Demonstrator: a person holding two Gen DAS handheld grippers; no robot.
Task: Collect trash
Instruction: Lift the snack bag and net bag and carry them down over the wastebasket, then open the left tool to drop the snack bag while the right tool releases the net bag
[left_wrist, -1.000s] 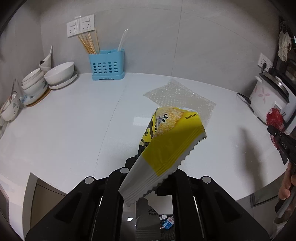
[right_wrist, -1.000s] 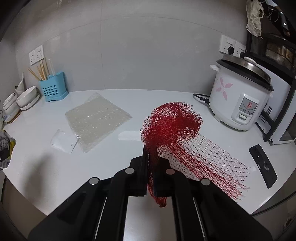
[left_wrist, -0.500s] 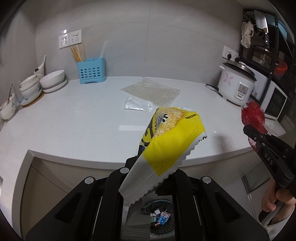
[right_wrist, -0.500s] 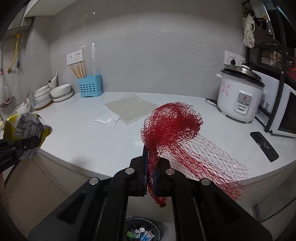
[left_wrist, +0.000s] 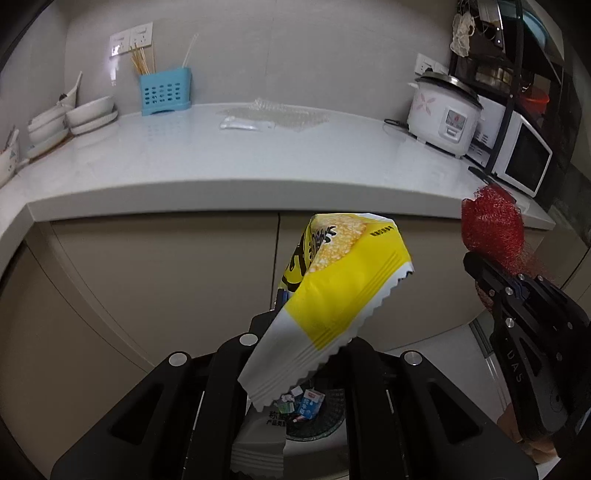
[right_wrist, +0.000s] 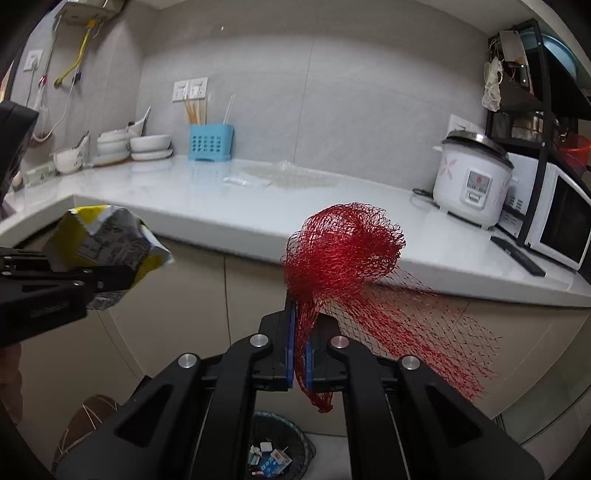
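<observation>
You see a white counter (left_wrist: 207, 166) running along the wall. At its back stand stacked bowls (left_wrist: 88, 112), a blue utensil holder (left_wrist: 165, 92), and, on the right, a rice cooker (left_wrist: 445, 112) beside a microwave (left_wrist: 521, 155). Bubble wrap (left_wrist: 280, 114) and a small clear bag (left_wrist: 240, 123) lie flat mid-counter. A dark remote (right_wrist: 517, 254) rests near the front edge. Below, on the floor (left_wrist: 443, 369), sits a mesh bin (right_wrist: 284, 443).

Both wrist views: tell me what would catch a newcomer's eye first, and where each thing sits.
The bright yellow snack bag stands out first, pinched in the left claw in front of the cabinet doors, below the counter edge. Next is the red mesh net, clamped in the right claw with its loose end trailing to the right. Below both, on the floor, a trash bin holds small cartons.
</observation>
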